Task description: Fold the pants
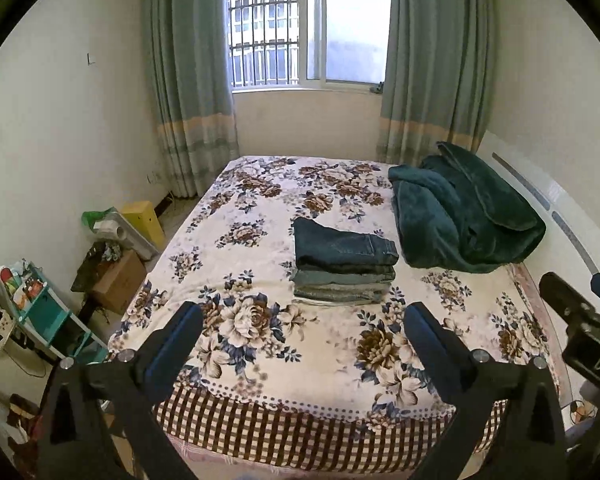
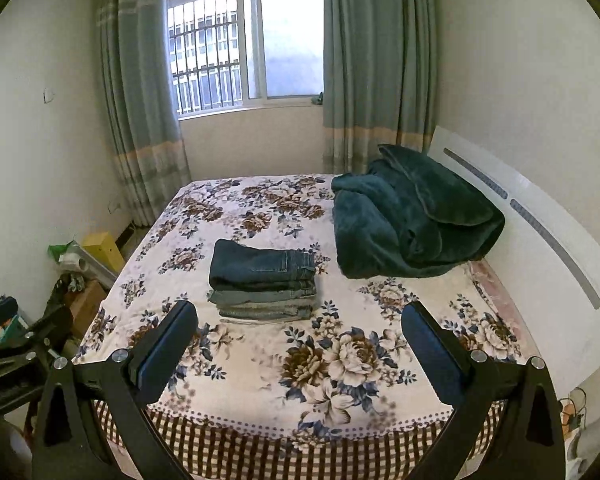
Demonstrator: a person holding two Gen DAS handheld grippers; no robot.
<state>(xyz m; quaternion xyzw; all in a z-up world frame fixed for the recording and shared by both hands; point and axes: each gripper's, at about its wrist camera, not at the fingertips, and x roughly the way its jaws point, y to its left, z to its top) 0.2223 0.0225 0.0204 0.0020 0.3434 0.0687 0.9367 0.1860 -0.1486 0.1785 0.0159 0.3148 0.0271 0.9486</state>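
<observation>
Folded pants (image 1: 342, 268) are seen stacked in a pile mid-bed on the floral bedspread (image 1: 260, 360), just left of the green blanket (image 1: 464, 216). Both grippers are held apart and empty over the near bed edge. The pile lies ahead and beyond: between the fingers of the left gripper (image 1: 300, 328), slightly left of centre for the right gripper (image 2: 298, 330). Its long axis runs left to right. Folding is judged complete.

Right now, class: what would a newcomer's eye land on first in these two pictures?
First, the neat stack of folded pants in the middle of the flowered bedspread. Next, the rumpled dark green blanket heaped beside it near the white headboard. Both grippers hang open and empty in the foreground.
</observation>
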